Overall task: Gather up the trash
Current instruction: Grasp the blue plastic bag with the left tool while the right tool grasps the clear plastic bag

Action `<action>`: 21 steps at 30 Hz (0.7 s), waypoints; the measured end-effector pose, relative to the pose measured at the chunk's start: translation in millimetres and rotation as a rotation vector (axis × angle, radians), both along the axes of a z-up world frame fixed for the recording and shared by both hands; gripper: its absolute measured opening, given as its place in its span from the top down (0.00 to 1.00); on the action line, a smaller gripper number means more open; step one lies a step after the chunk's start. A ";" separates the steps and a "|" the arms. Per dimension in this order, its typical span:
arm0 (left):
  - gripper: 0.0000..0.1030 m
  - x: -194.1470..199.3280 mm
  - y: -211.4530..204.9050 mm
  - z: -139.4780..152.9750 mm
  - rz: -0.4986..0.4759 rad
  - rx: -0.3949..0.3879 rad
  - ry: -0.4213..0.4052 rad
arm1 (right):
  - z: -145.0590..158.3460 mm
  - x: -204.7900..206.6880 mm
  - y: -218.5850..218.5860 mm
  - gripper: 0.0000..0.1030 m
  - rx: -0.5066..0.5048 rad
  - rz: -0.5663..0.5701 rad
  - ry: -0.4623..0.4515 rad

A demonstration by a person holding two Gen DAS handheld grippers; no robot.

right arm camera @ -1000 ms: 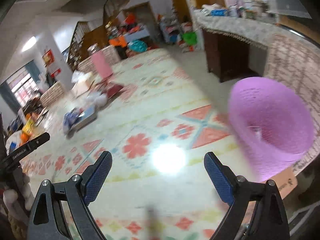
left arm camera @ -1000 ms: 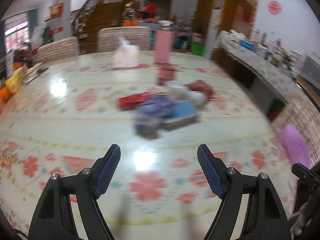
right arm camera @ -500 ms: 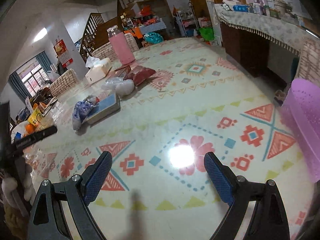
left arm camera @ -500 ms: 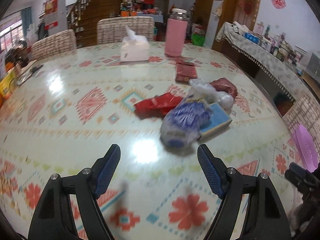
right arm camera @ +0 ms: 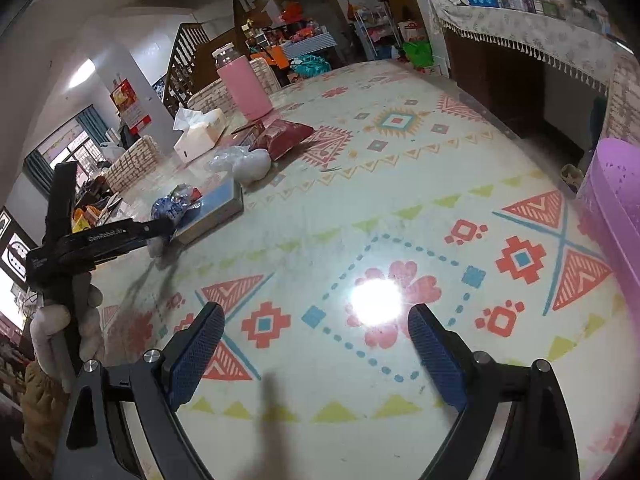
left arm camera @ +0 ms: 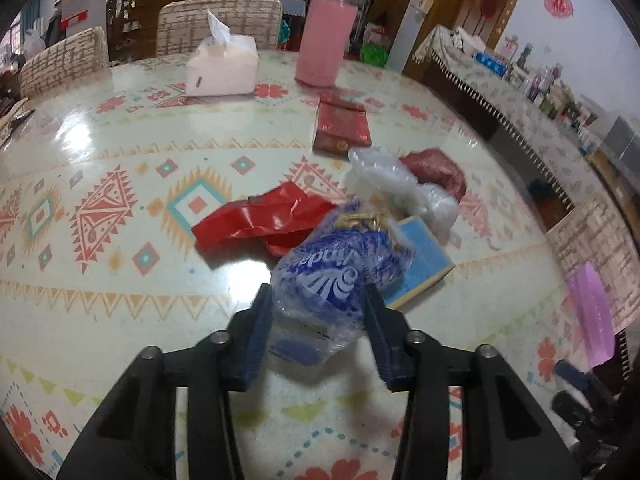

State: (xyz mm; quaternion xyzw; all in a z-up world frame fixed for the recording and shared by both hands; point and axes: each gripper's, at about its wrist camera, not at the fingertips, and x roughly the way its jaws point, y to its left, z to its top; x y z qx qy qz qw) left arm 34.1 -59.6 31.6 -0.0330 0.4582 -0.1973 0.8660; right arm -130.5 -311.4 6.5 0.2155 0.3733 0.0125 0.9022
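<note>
My left gripper [left arm camera: 316,312] has its fingers on both sides of a blue-and-clear plastic bag [left arm camera: 340,268], which also shows in the right wrist view [right arm camera: 170,206]. Behind the bag lie a red wrapper [left arm camera: 260,220], a clear plastic bag [left arm camera: 396,184], a dark red pouch [left arm camera: 438,166] and a blue box [left arm camera: 422,264]. My right gripper [right arm camera: 316,344] is open and empty over the bare patterned table [right arm camera: 360,200]. A purple bin [right arm camera: 618,208] stands off the table's right edge and shows in the left wrist view [left arm camera: 592,312].
A pink bottle [left arm camera: 326,36], a white tissue box [left arm camera: 222,66] and a dark red flat box [left arm camera: 340,126] stand at the far side of the table. Chairs [left arm camera: 218,22] line the far edge. A cloth-covered counter [left arm camera: 520,92] runs along the right.
My left gripper moved forward to the blue plastic bag and its fingers narrowed around it. My right gripper stayed open and shifted slightly, bringing the purple bin to the frame's right edge.
</note>
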 end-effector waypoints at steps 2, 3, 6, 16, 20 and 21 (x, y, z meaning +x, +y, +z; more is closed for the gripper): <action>0.75 -2.8 10.3 7.0 0.022 -0.044 -0.006 | -0.2 0.3 -0.3 0.07 0.002 -0.002 0.000; 0.75 -2.0 14.4 8.6 0.032 -0.059 -0.007 | -0.5 0.6 -0.2 0.07 0.003 -0.003 0.002; 0.76 -1.8 28.4 9.8 0.051 -0.092 0.001 | -1.1 2.0 1.2 0.07 -0.005 -0.002 0.006; 0.76 -4.2 40.5 7.5 0.021 -0.109 0.013 | 11.8 39.2 27.2 0.07 -0.102 0.087 0.070; 0.75 -3.8 37.9 6.0 0.003 -0.101 0.016 | 23.0 74.2 43.8 0.07 -0.167 0.123 0.061; 0.75 -3.5 38.6 5.3 0.003 -0.105 0.020 | 23.5 81.1 47.2 0.07 -0.178 0.128 0.064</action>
